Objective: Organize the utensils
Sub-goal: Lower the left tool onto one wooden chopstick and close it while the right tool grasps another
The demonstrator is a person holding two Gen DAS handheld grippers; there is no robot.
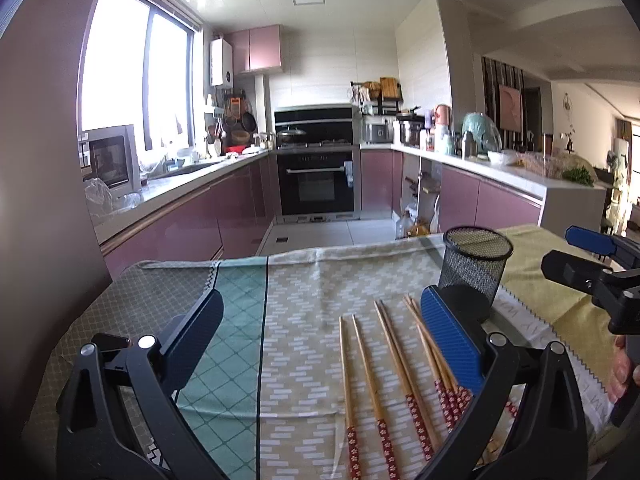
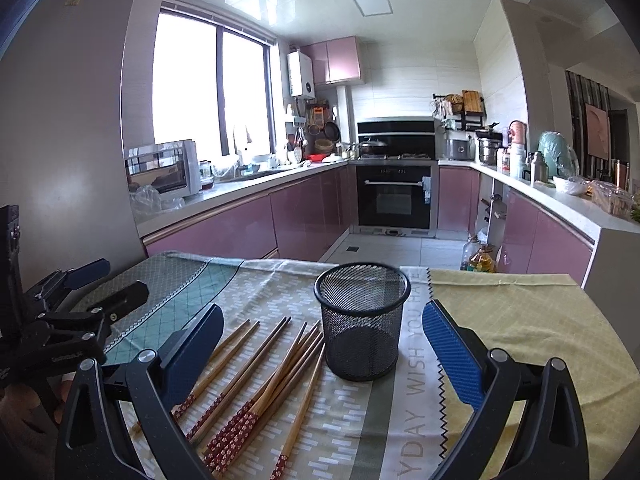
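Note:
Several wooden chopsticks with red flowered ends lie loose on the tablecloth, tips pointing away; they also show in the right wrist view. A black mesh holder stands upright and empty just behind them, and is centred in the right wrist view. My left gripper is open and empty above the cloth, its right finger over the chopsticks. My right gripper is open and empty, with the holder between and ahead of its fingers. Each gripper shows at the edge of the other's view.
The table wears a patchwork cloth of green, beige and yellow panels; its far edge drops to the kitchen floor. Bottles stand on the floor beyond. Pink cabinets and an oven lie further back.

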